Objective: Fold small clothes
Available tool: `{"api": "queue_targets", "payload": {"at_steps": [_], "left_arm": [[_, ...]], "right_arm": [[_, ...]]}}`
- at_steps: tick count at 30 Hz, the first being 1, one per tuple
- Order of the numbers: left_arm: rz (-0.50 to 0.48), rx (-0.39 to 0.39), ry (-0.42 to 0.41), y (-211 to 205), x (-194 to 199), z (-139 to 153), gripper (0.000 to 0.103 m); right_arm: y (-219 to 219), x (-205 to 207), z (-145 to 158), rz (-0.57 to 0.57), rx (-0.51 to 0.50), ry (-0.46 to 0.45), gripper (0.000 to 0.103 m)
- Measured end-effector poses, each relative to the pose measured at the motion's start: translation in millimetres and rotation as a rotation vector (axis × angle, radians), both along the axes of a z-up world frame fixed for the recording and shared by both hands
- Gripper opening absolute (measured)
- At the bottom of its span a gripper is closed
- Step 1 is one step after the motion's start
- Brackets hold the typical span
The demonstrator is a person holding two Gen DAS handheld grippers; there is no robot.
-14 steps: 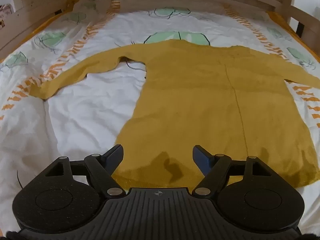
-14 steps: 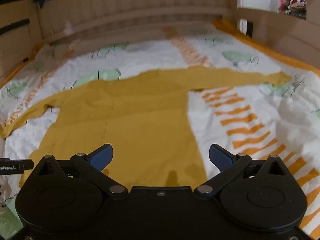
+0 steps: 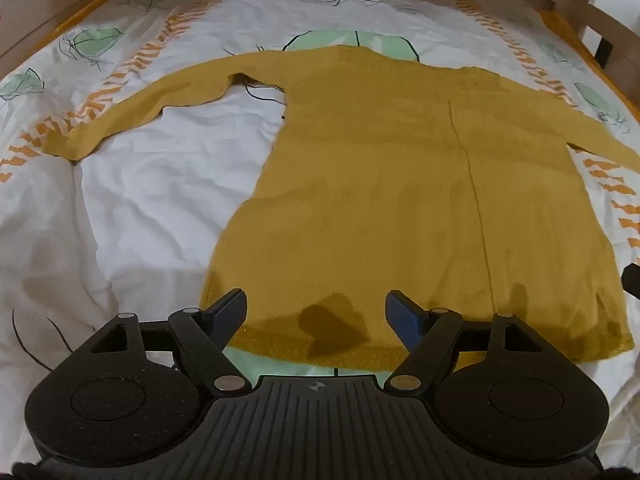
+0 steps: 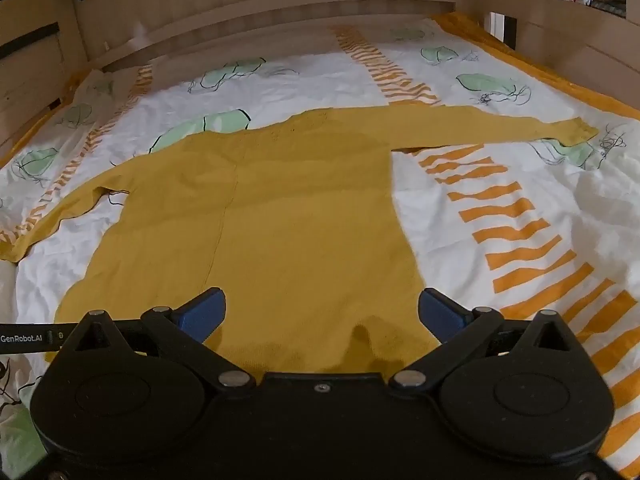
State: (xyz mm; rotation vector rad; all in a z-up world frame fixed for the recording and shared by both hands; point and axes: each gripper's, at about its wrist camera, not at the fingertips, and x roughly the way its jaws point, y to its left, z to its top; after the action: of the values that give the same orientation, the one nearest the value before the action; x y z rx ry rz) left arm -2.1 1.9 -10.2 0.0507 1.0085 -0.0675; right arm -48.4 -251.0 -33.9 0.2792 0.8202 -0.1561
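Observation:
A mustard-yellow long-sleeved top (image 3: 384, 184) lies flat and spread out on the bed, sleeves stretched to both sides, hem toward me. It also shows in the right wrist view (image 4: 280, 216). My left gripper (image 3: 316, 314) is open and empty, hovering over the left part of the hem. My right gripper (image 4: 322, 312) is open and empty over the right part of the hem. The left sleeve cuff (image 3: 66, 146) lies far left; the right sleeve cuff (image 4: 576, 130) lies far right.
The top lies on a white duvet (image 3: 140, 200) with orange stripes and green leaf prints. A wooden bed frame (image 4: 280, 4) surrounds it at the back and sides. The tip of the other gripper (image 4: 24, 338) shows at the left edge.
Both grippers have shifted slightly; the left view now sits a little farther back from the hem. The top has not moved and both stay open.

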Motion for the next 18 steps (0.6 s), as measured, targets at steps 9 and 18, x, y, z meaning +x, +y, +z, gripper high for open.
{"api": "queue_targets", "payload": {"at_steps": [9,18], "left_arm": [[-0.009,-0.004,0.009,-0.5,2.3,-2.5,0.075],[-0.019,-0.006,0.013,-1.0,0.0,-3.5,0.075]], "right_arm": [[5.0,-1.0,-1.6,0.006,-0.002,-0.008,0.102],[7.8,-0.6,-3.3,0.013,0.008,-0.001,0.102]]}}
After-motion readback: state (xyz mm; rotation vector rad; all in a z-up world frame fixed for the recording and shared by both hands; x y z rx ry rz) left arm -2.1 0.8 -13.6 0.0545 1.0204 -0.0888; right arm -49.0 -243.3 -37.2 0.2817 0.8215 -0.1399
